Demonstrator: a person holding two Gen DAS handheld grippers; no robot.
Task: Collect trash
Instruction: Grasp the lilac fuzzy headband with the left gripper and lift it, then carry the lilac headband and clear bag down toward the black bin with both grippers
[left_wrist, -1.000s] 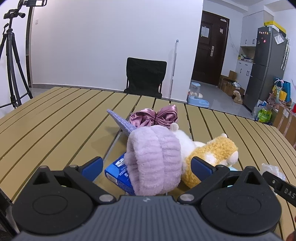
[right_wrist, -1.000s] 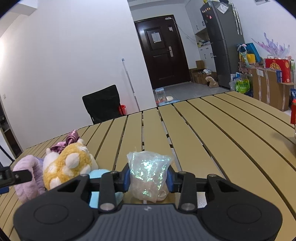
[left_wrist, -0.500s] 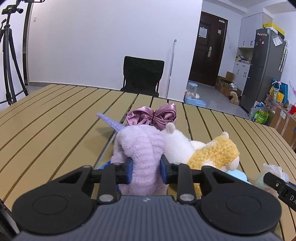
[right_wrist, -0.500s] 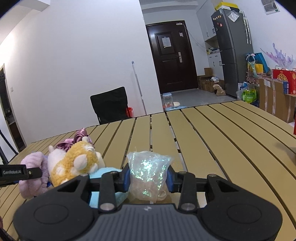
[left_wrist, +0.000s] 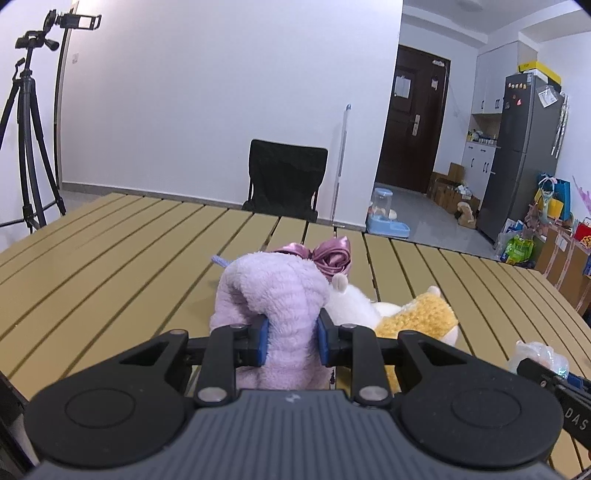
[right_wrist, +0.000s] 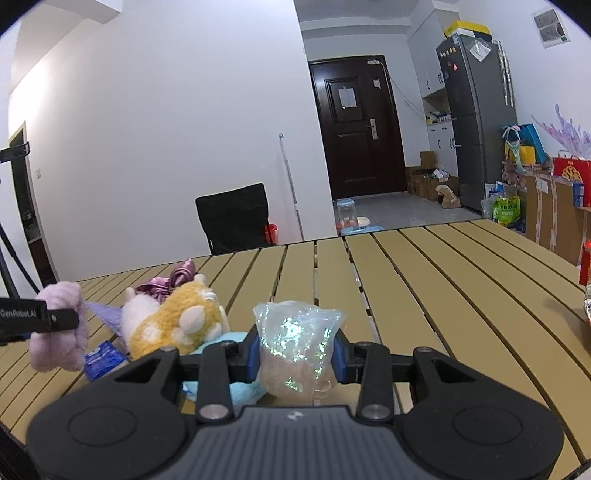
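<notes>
On the slatted table (left_wrist: 110, 266), our left gripper (left_wrist: 291, 334) is closing, pads squeezing the lilac plush band (left_wrist: 275, 295); soft pile may slip free. Our right gripper (right_wrist: 295, 352) pinches the crinkled iridescent bag (right_wrist: 295, 343), which could tear or slide out.

Iridescent clear plastic bag (right_wrist: 295, 347): crumpled, upright, clamped between blue pads, above the slatted table (right_wrist: 461, 295) near its front edge. Fuzzy lilac headband (left_wrist: 280, 306): bunched, pinched between blue pads, raised off the table, left of the bag.
</notes>
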